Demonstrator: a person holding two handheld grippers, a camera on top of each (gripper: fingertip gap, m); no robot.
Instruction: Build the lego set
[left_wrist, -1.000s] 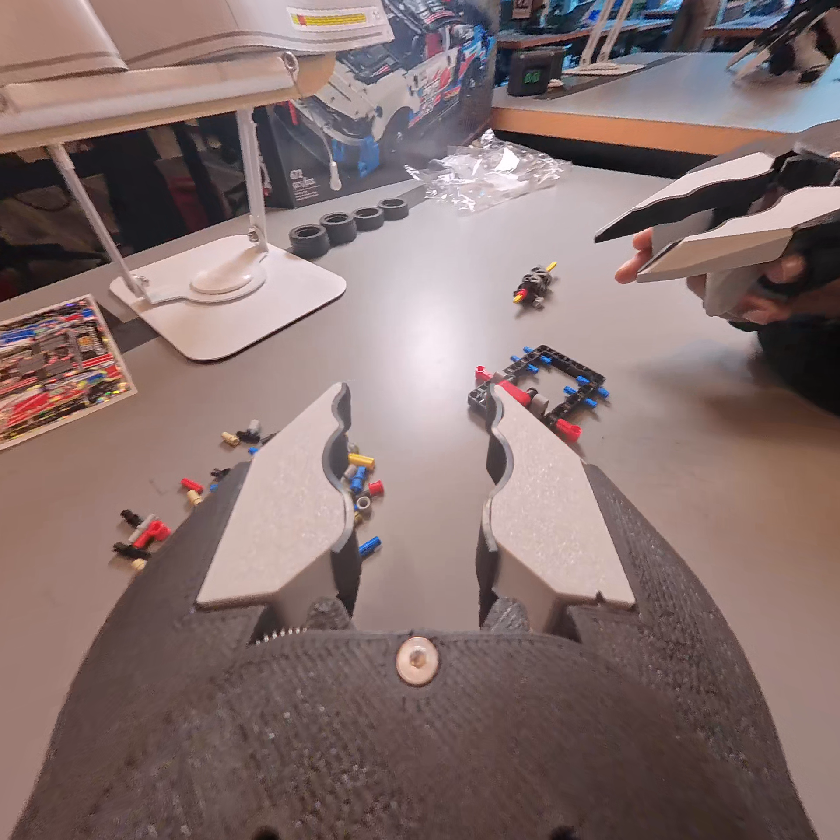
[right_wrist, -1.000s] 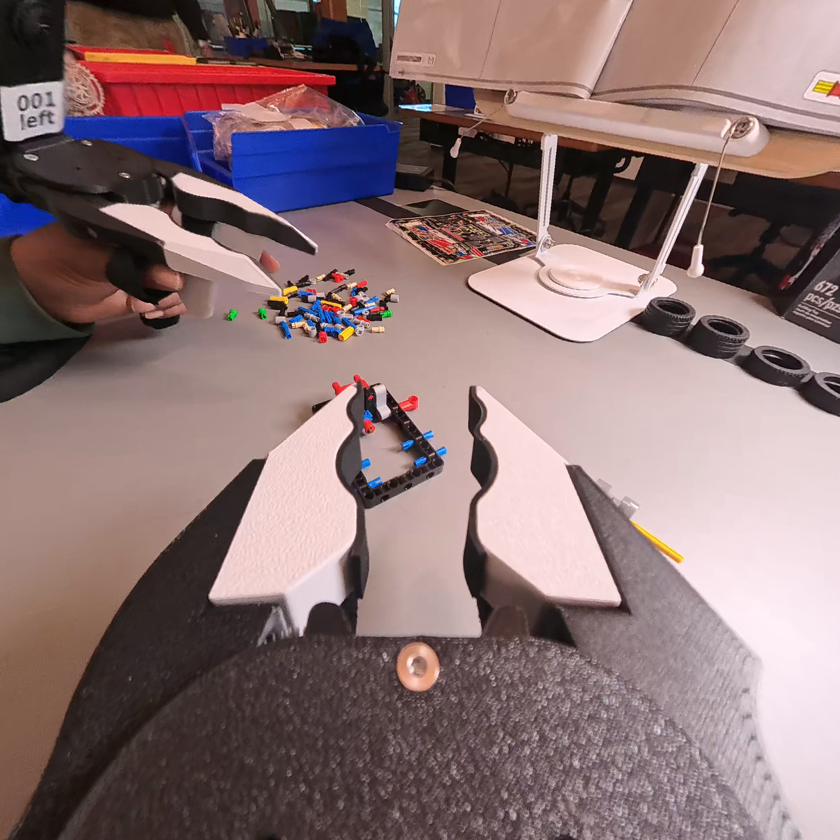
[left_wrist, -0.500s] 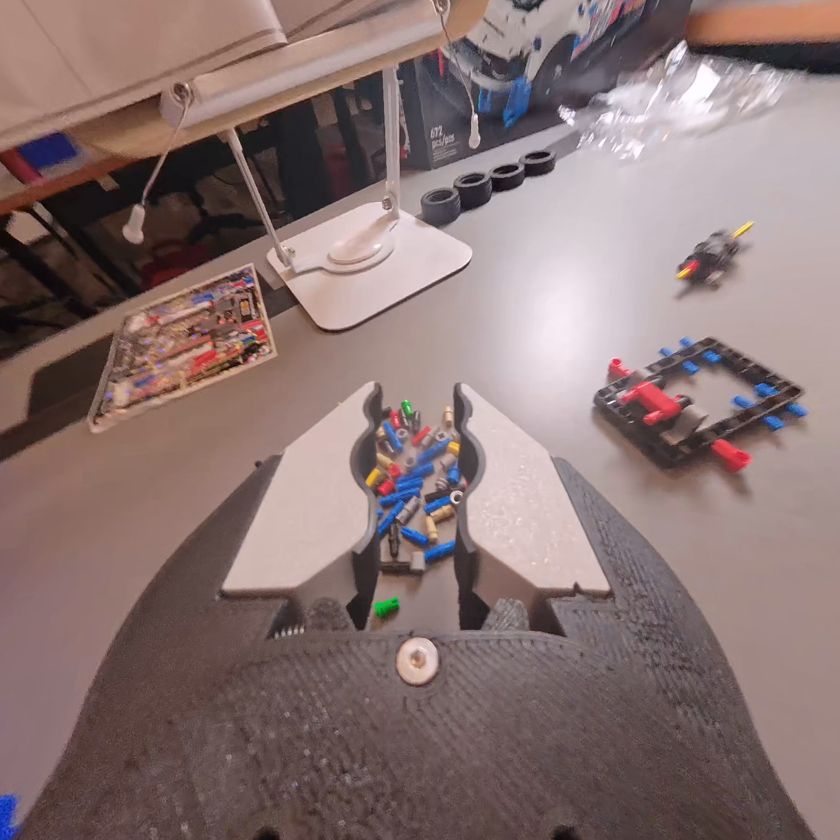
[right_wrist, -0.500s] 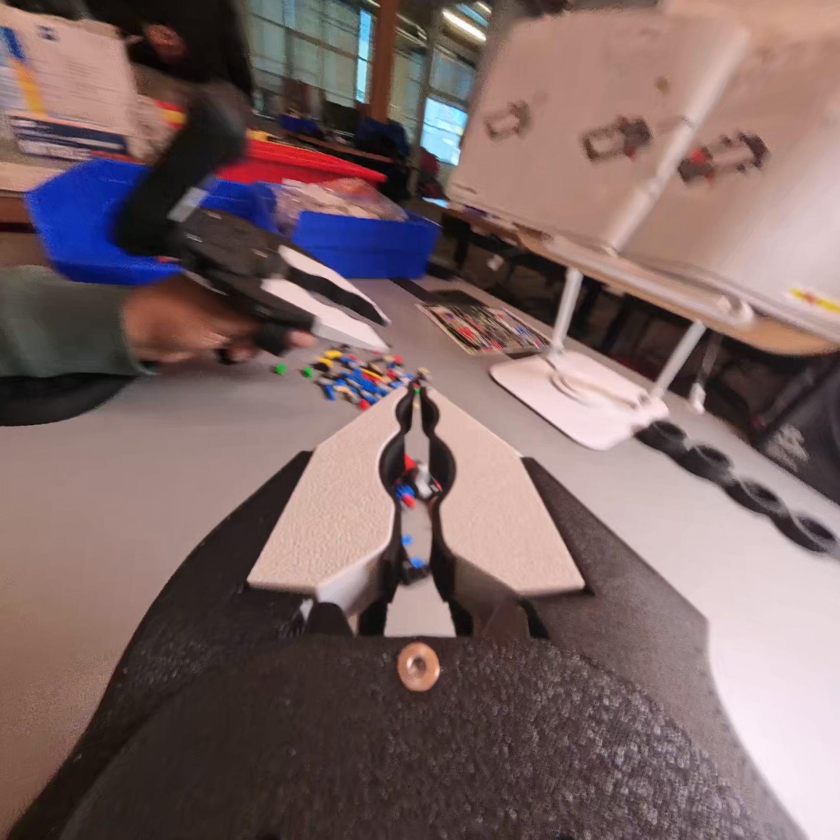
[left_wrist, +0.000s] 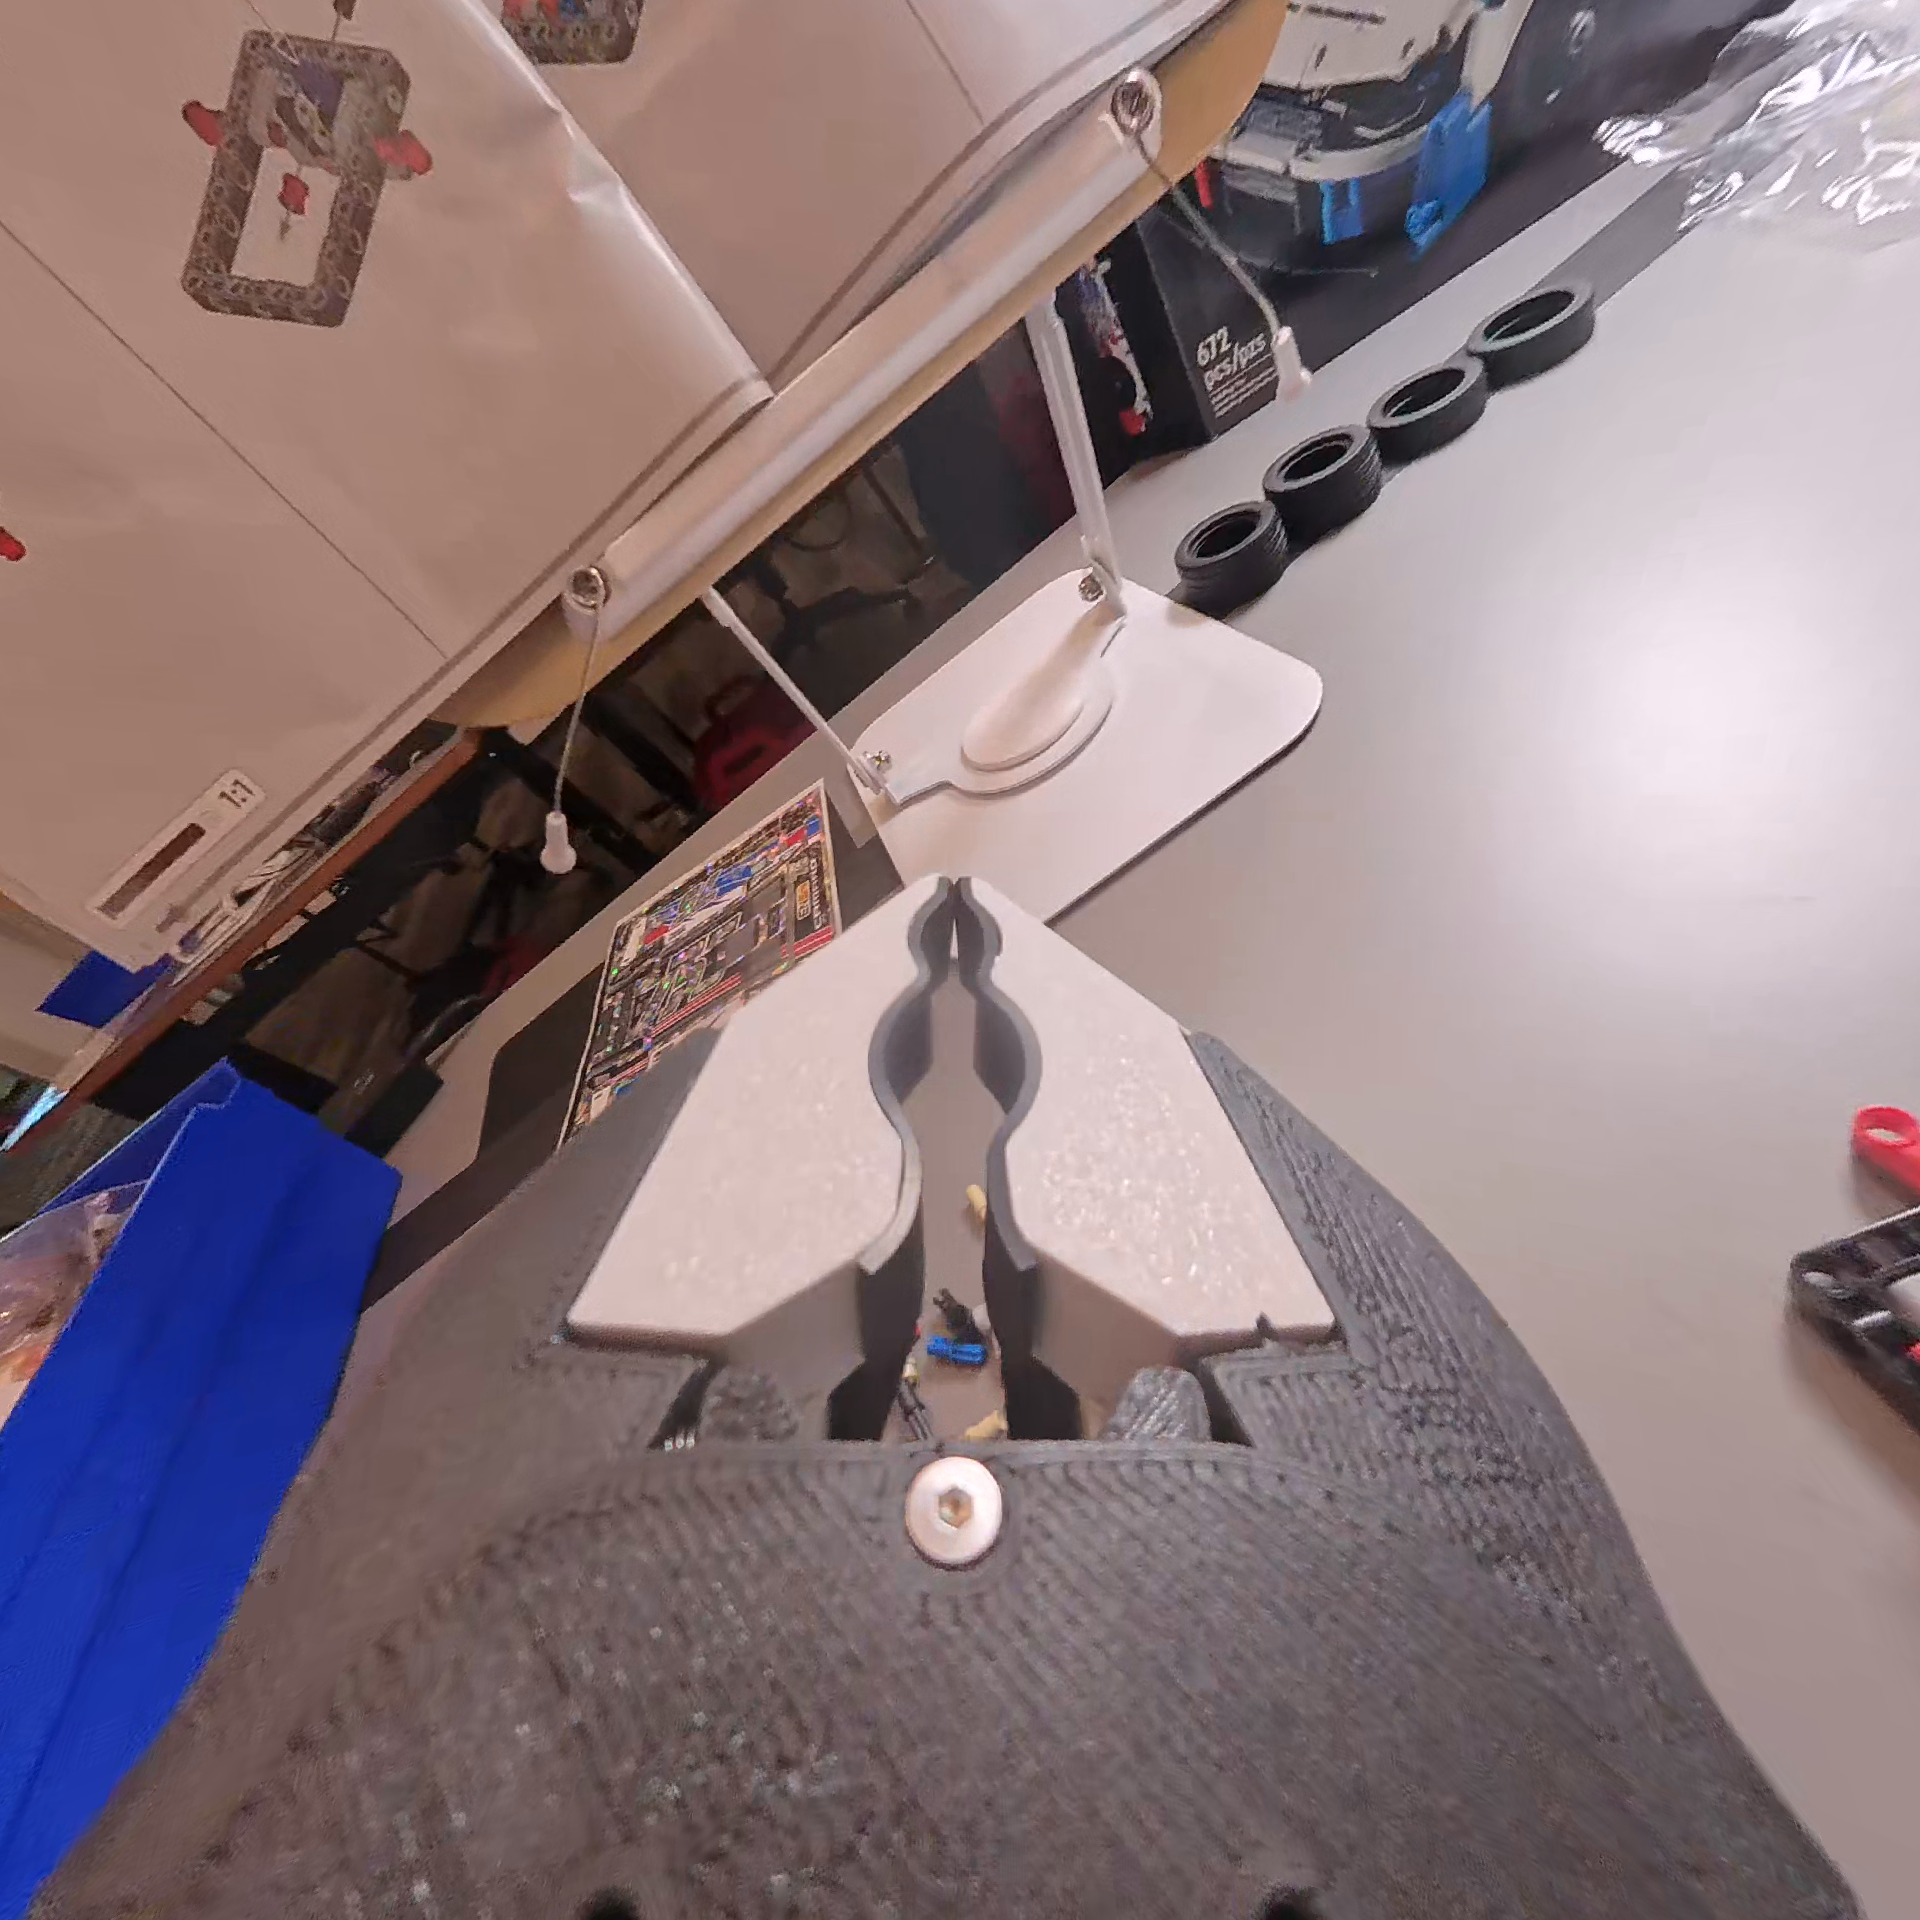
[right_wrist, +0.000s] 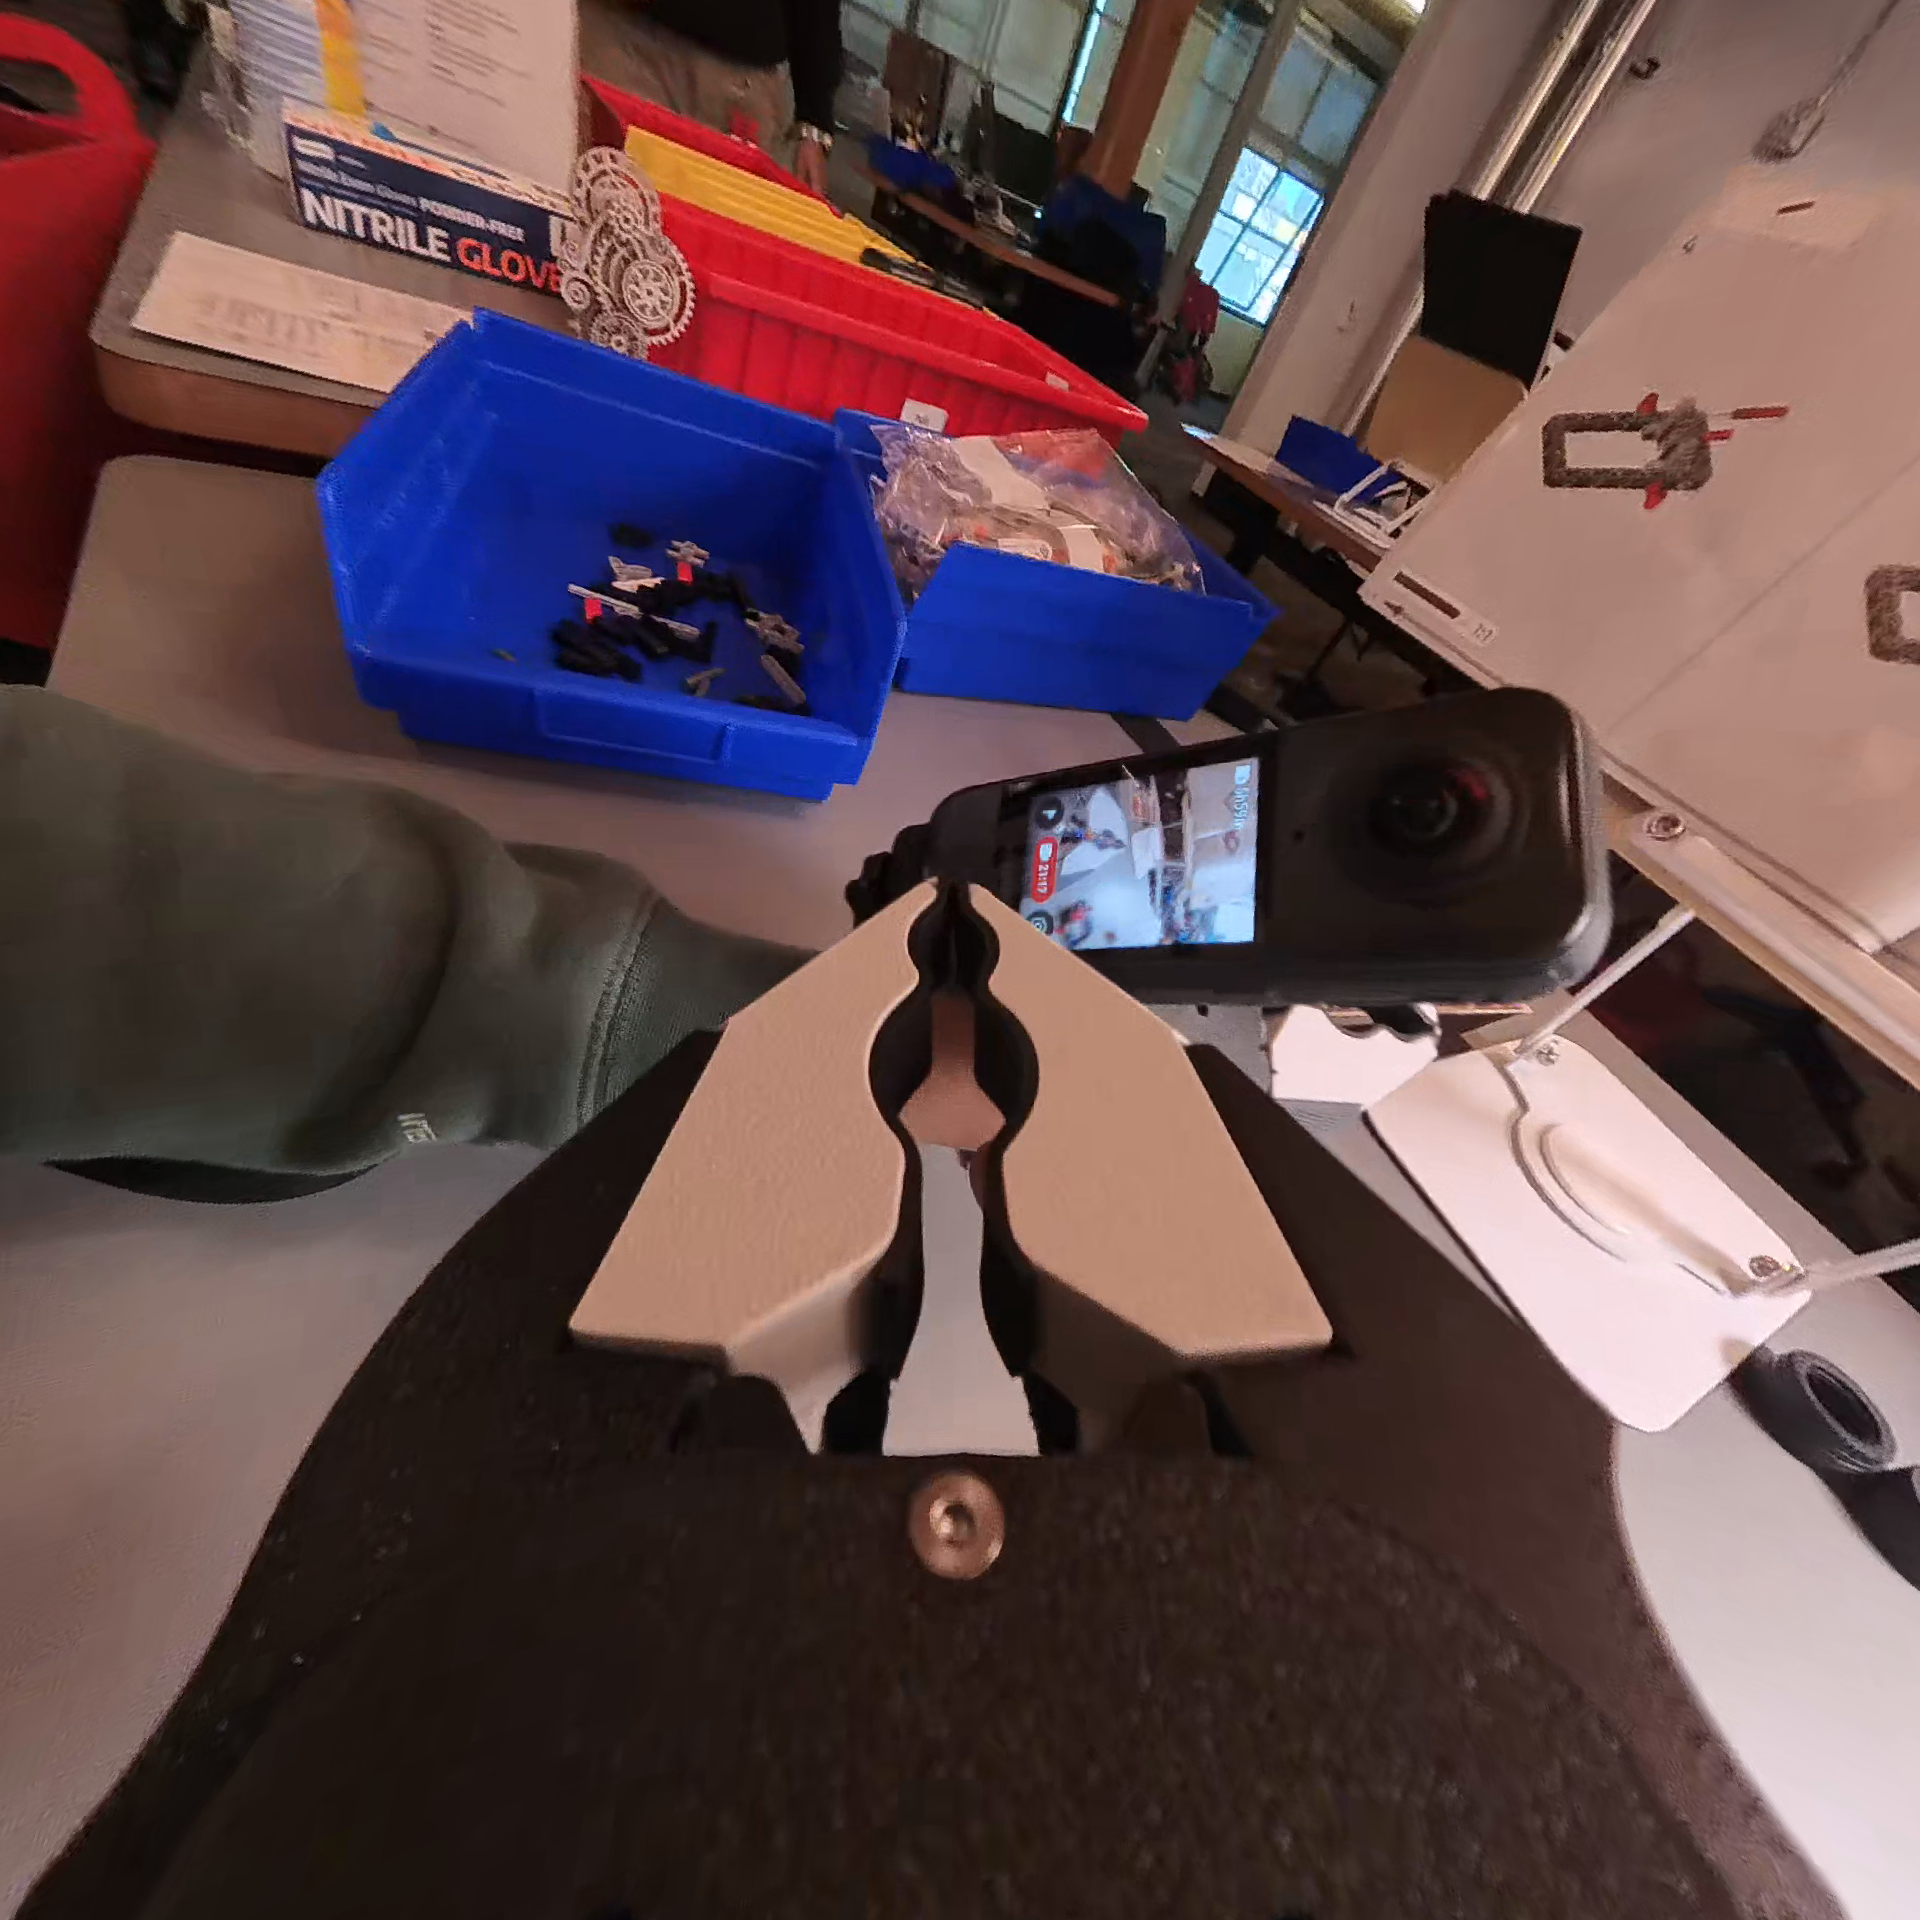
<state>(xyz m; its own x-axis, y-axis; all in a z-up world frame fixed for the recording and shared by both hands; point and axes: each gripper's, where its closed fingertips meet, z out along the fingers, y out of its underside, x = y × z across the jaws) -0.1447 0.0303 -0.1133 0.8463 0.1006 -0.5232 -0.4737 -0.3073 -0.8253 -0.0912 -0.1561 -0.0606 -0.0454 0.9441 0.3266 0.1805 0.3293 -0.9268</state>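
Left gripper (left_wrist: 954, 914) tips pinched together on nothing, above loose pins (left_wrist: 956, 1349) seen through the gap on the table (left_wrist: 1558, 935); black frame (left_wrist: 1860, 1309) with a red piece (left_wrist: 1886, 1138) at the right edge, then sticker sheet (left_wrist: 717, 961), stand base (left_wrist: 1132, 717), four tyres (left_wrist: 1382, 457), instruction pages (left_wrist: 312, 260) overhead. Right gripper (right_wrist: 954, 920) likewise closed and empty, a green sleeve (right_wrist: 312, 935) and a camera (right_wrist: 1299, 862) just past its tips; farther off, a blue bin (right_wrist: 436, 582) of dark parts (right_wrist: 675, 623), a second blue bin (right_wrist: 1070, 634) with bagged parts (right_wrist: 1029, 509).
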